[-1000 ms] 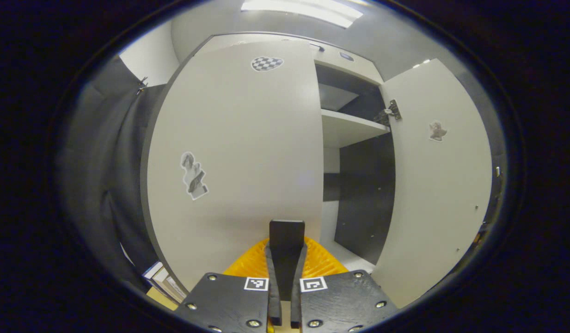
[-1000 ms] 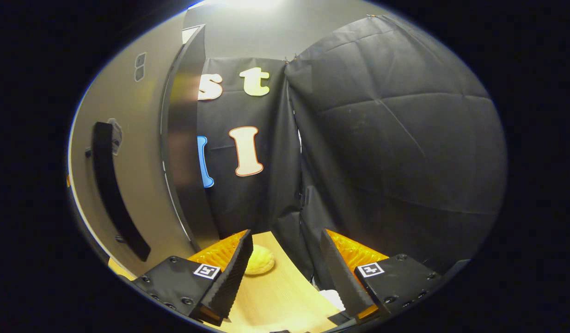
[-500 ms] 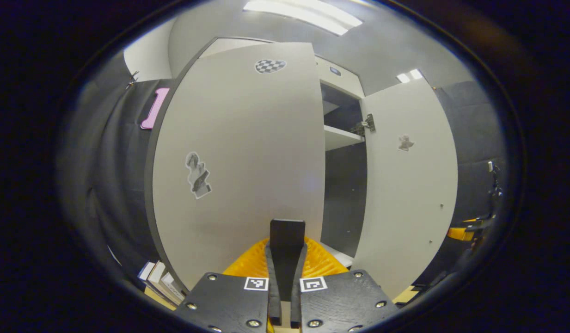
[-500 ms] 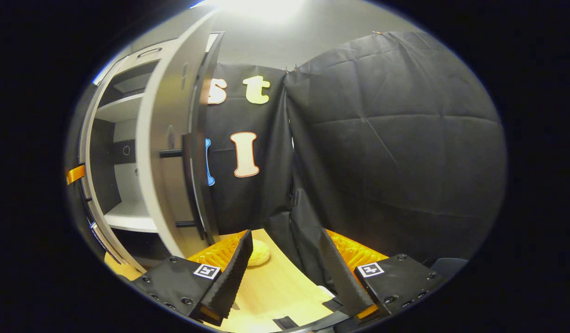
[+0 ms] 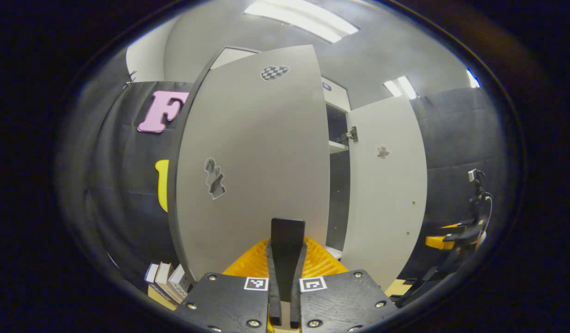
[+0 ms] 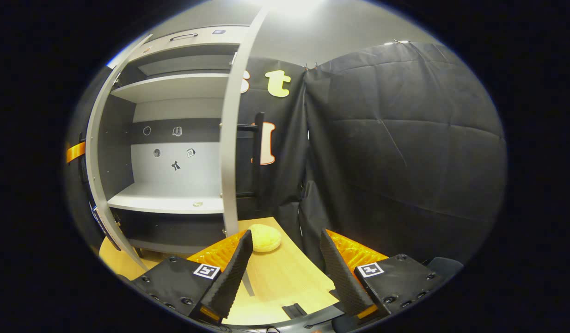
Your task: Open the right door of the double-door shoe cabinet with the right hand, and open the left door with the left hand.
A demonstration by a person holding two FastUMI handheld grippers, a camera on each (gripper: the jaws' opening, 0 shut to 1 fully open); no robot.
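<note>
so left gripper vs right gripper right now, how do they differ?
1. The left gripper has its fingers pressed together with no gap; the right gripper stands open with nothing between its fingers.
2. The left gripper faces the inner side of the left door; the right gripper points past the edge of the right door toward the tabletop.
Shared: black ribbed fingers on orange mounts.

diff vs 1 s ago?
Left door swung further open, pulled by the left claw, which stays shut. Right claw backed off from the right door, exposing the shelves. It stays open and empty; right door remains open.
</note>
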